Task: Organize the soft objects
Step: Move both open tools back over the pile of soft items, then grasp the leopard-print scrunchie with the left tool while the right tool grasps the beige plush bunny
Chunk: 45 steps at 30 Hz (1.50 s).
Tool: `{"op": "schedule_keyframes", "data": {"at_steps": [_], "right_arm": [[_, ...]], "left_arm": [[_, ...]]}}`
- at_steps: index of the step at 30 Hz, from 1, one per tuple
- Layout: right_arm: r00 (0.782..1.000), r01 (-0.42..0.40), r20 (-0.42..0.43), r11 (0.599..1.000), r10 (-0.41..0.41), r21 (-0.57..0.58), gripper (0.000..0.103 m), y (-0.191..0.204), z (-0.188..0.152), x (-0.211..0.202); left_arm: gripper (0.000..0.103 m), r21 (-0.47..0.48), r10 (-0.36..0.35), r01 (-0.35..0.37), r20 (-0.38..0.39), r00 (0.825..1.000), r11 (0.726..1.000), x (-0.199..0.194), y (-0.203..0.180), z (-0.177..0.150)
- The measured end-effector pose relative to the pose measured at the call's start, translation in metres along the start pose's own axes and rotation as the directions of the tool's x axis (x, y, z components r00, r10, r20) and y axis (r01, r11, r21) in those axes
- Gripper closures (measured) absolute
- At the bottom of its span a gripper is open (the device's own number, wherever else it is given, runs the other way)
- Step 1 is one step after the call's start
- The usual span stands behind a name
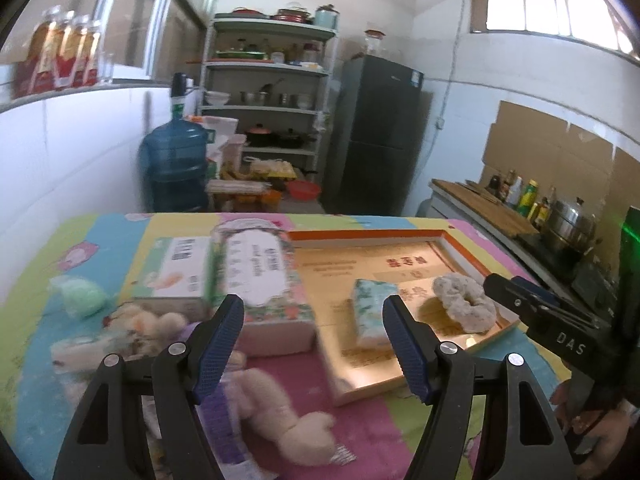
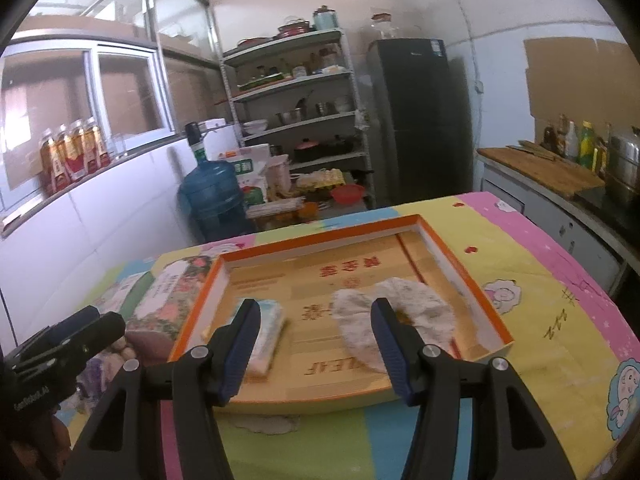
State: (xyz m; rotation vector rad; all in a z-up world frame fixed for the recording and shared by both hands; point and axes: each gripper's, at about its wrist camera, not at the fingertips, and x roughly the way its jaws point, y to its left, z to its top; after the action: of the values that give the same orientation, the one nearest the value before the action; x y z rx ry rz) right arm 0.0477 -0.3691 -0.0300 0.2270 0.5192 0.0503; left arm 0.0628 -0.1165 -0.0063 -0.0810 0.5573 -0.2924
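Left wrist: left claw [image 1: 314,334] open, empty; plush bear [image 1: 276,412] lies just below-left, long axis near-right to far-left. Right claw [image 2: 314,340] open over tray [image 2: 320,236].

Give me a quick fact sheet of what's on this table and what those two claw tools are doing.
Surface: table under a colourful cartoon cloth
Tray: shallow orange-rimmed box
In tray: fluffy ring, small tissue pack
Outside tray: two tissue boxes, plush toy, green soft ball
Left gripper: open, empty
Right gripper: open, empty
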Motion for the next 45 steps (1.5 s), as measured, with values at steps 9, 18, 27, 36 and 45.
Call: {"op": "schedule_keyframes", "data": {"at_steps": [9,18,27,36,45], "right_arm": [[0.999,-0.048,-0.006,0.997,0.047,-0.060,0.046,0.048,-0.006,-0.006],[0.996,-0.086,-0.025,0.991,0.084,-0.100,0.046,0.086,-0.016,-0.006],[0.988,-0.140,-0.080,0.980,0.129,-0.139,0.046,0.120,-0.032,0.000],[0.966,-0.242,-0.145,0.949,0.216,-0.203,0.046,0.162,-0.055,-0.001],[0.957,-0.261,-0.180,0.945,0.227,-0.194,0.046,0.171,-0.066,0.001]], "left_arm": [[0.029,-0.026,0.101,-0.101,0.001,0.995,0.995,-0.028,0.048,-0.008],[0.029,-0.074,0.087,-0.088,-0.016,0.996,0.993,-0.045,0.094,-0.018],[0.029,-0.041,0.185,-0.187,-0.032,0.982,0.982,-0.061,0.117,-0.033],[0.029,-0.036,0.201,-0.203,-0.038,0.979,0.979,-0.074,0.135,-0.045],[0.029,-0.038,0.130,-0.132,-0.055,0.990,0.990,-0.070,0.135,-0.058]]}}
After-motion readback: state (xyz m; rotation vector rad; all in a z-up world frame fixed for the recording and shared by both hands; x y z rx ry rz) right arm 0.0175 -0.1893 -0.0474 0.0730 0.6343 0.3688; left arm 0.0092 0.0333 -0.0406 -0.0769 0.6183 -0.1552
